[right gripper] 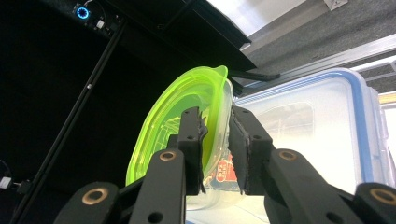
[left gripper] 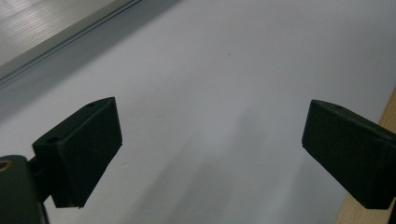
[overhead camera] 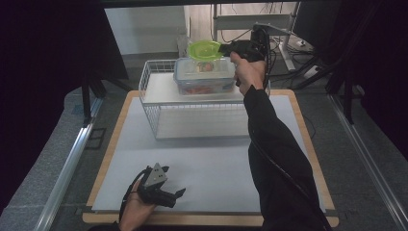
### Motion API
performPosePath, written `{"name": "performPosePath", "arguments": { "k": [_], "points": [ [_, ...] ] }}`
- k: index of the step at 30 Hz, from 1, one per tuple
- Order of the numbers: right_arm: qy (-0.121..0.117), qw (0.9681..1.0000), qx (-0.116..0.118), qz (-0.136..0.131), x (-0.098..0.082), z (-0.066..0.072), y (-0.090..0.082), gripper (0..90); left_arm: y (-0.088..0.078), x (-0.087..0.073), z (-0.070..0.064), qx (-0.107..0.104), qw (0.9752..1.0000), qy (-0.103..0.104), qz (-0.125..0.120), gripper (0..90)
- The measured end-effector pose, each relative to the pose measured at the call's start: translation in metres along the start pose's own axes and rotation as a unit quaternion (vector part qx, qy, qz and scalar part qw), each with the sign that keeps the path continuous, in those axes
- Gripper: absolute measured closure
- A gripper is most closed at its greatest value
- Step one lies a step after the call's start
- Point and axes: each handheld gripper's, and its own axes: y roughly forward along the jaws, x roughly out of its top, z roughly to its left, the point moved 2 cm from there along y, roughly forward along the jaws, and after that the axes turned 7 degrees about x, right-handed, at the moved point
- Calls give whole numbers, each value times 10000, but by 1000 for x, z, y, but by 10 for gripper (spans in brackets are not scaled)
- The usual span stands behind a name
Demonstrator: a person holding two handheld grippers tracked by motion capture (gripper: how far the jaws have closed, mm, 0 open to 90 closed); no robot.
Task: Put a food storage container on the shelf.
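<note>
While the right gripper [overhead camera: 226,48] reaches over the white wire basket [overhead camera: 155,91] in the high view, it meets the small clear tub with a lime-green lid [overhead camera: 206,50], which sits on the larger clear box with a blue-rimmed lid [overhead camera: 204,77] inside that basket. The left gripper [overhead camera: 169,182] rests near the white tabletop's [overhead camera: 216,168] front edge. In the left gripper view its jaws stand wide apart with nothing between them. In the right gripper view the jaws straddle the tub's [right gripper: 187,107] rim, one pad [right gripper: 194,135] on the lid side and one on the wall; whether they press is unclear.
</note>
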Motion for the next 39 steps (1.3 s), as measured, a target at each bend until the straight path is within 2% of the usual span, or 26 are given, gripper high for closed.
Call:
{"name": "performPosePath", "arguments": {
  "k": [6,8,11,16,23,30,39],
  "points": [
    [-138,9999,-2,4,0,0,-2,646,0,0,-1,-7,10000,10,1,46],
    [-261,9997,7,38,0,-1,-3,586,0,0,-1,0,10000,27,3,46],
    [-386,9990,180,148,-1,-3,-5,497,0,0,-1,-4,10000,26,6,46],
    [-642,9966,373,370,-6,-6,-10,409,1,0,-2,-9,10000,45,24,46],
    [-1107,9914,394,583,-17,-9,-22,357,1,0,-2,-21,10000,66,39,46],
    [-1398,9871,411,667,-30,-11,-34,331,2,0,-3,-28,9999,87,42,46],
    [-1861,9791,271,775,-52,-20,-54,311,2,1,-3,-27,9999,94,47,46]
  ]
}}
